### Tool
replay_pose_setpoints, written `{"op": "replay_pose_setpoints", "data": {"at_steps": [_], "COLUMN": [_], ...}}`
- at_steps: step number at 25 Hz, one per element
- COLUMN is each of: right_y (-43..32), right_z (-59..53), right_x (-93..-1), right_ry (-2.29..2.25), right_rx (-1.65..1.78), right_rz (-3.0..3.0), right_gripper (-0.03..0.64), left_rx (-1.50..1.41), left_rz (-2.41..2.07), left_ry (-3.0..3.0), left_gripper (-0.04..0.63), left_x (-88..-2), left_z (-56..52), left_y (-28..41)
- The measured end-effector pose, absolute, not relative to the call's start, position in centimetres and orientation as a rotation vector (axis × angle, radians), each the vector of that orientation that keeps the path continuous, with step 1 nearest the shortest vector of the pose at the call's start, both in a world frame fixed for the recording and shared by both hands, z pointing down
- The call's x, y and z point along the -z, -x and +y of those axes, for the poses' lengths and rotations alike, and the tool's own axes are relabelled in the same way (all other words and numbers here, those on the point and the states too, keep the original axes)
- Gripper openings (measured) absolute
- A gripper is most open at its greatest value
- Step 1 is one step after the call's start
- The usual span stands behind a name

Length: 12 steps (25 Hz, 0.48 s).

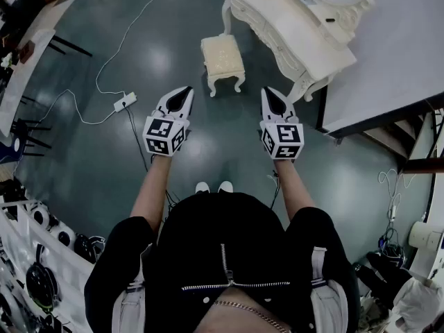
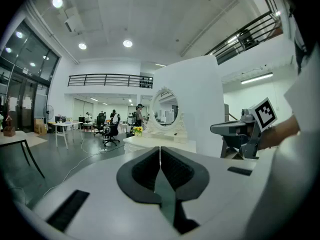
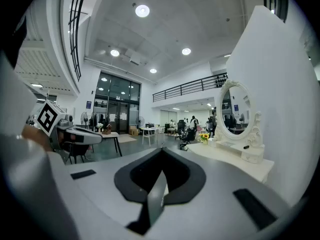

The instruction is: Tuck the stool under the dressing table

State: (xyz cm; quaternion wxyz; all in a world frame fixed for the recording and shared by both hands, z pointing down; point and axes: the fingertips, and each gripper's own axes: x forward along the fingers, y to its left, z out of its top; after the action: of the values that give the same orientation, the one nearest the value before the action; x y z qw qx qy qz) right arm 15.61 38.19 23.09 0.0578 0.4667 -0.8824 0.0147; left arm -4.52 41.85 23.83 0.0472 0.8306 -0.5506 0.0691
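Observation:
A small cream stool (image 1: 223, 61) with carved legs stands on the dark floor, out in front of the white dressing table (image 1: 291, 30), apart from it. The table carries an oval mirror (image 3: 235, 109), and its top (image 2: 160, 143) shows beyond the left jaws. My left gripper (image 1: 186, 91) is held level, short of the stool and to its left, shut with nothing in it. My right gripper (image 1: 268, 92) is to the stool's right, near the table's leg, also shut and empty. In both gripper views the jaws meet at the tips.
A white cable and power strip (image 1: 125, 102) lie on the floor to the left of the left gripper. A white partition wall (image 1: 388, 54) stands behind the dressing table. Chairs and tables (image 1: 28, 68) line the far left. People sit at desks (image 2: 107, 126) far off.

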Motion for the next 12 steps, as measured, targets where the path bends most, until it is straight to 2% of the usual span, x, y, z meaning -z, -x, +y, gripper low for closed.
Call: {"op": "replay_pose_setpoints", "data": {"at_steps": [12], "right_y": [-17.5], "right_z": [39.1], "right_x": [-23.6], "right_ry": [-1.38], "right_rx": [-0.073], "right_rz": [-2.71], "right_gripper": [0.003], "left_rx": [-0.205], "left_rz": [-1.687], "left_ry": [-2.524], "left_gripper": [0.023], "left_x": [-23.9], "left_z": [42.6], "left_y": [2.7]}}
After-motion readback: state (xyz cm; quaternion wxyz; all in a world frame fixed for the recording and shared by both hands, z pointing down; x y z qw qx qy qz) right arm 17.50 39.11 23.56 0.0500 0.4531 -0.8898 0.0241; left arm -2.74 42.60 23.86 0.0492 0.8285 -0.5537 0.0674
